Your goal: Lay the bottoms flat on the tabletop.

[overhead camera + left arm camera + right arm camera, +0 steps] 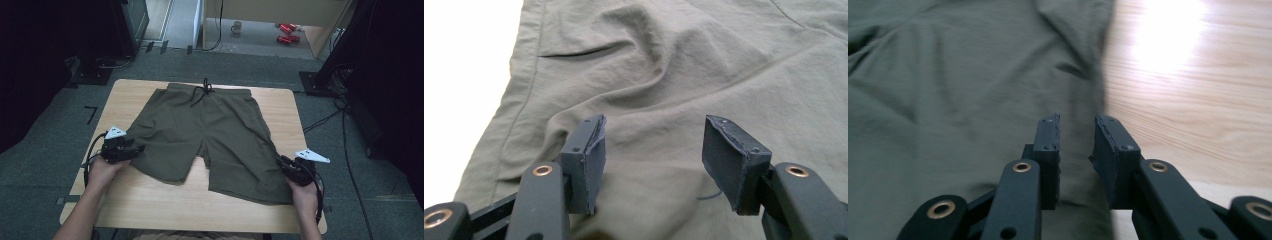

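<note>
Left gripper [141, 148]: lower left of the high view, jaws pointing right toward the outer hem of the near leg. In the left gripper view the jaws stand wide apart over the cloth, with nothing clamped between the pads [591, 160].

Right gripper [280, 162]: lower right of the high view, at the outer edge of the other leg. In the right gripper view the jaws stand a narrow gap apart; the cloth edge runs beneath the gap and no pad presses on it.

Work item: olive-green woven shorts with a black drawstring [210, 135], spread flat at the centre of the high view, waistband toward the top of the frame, leg openings toward the bottom. The long axis runs from top to bottom of the frame. Each gripper sits at its own leg's outer edge; neither is nearer overall.

Surroundings: light wooden table [150, 200] beneath, bare along the lower edge. Red cans [287, 33] and a cup [236, 27] lie on the floor at the top of the frame, well apart. Nothing stands between either gripper and the cloth.
</note>
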{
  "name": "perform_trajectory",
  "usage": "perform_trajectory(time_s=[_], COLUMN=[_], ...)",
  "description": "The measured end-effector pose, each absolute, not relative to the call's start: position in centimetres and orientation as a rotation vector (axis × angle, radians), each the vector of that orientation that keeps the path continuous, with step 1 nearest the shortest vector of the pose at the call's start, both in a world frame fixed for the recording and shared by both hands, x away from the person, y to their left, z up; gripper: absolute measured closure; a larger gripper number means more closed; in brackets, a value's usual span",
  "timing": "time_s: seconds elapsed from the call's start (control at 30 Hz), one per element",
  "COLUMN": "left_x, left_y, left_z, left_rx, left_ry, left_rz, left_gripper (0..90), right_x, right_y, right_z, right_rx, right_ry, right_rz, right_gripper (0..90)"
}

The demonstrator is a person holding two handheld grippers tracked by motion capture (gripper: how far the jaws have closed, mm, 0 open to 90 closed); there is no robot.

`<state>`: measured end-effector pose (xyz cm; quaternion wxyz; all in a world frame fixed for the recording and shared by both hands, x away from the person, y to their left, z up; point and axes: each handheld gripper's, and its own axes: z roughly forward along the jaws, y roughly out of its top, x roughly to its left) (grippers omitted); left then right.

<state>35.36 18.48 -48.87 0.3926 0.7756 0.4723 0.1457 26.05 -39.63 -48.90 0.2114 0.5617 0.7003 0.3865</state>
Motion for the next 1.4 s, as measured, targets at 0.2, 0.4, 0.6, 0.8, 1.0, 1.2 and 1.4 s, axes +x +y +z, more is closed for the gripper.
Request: perform_trajectory(time_s=[0.2, 0.4, 0.6, 0.8, 1.0, 1.2, 1.4], left_x=[33.8, 32.5, 32.7, 32.3, 32.6, 33.4, 33.5], left_y=[20.2, 22.0, 23.9, 23.0, 22.6, 22.7, 22.3], left_z=[-48.3, -48.0, -48.5, -48.7, -49.6, -50.3, -51.1], left_rx=[1.966, 1.961, 1.938, 1.974, 2.013, 2.004, 2.070], left_ry=[1.182, 1.164, 1.206, 1.147, 1.139, 1.139, 1.142], left_rz=[0.389, 0.422, 0.430, 0.402, 0.414, 0.401, 0.432], left_gripper=[40.3, 39.7, 37.9, 37.7, 37.3, 36.9, 44.6], right_x=[25.9, 26.1, 26.5, 26.6, 26.8, 27.1, 27.1], right_y=[-36.4, -33.4, -30.2, -26.2, -22.8, -20.0, -16.1], right_z=[-47.8, -47.4, -47.1, -47.7, -48.4, -48.4, -48.8], right_rx=[1.471, 1.395, 1.322, 1.231, 1.175, 1.124, 1.015], right_ry=[1.995, 2.050, 2.118, 2.199, 2.264, 2.319, 2.394], right_rz=[1.130, 1.175, 1.202, 1.232, 1.282, 1.321, 1.362], right_gripper=[68.0, 66.0, 64.9, 63.7, 62.3, 60.7, 56.5])
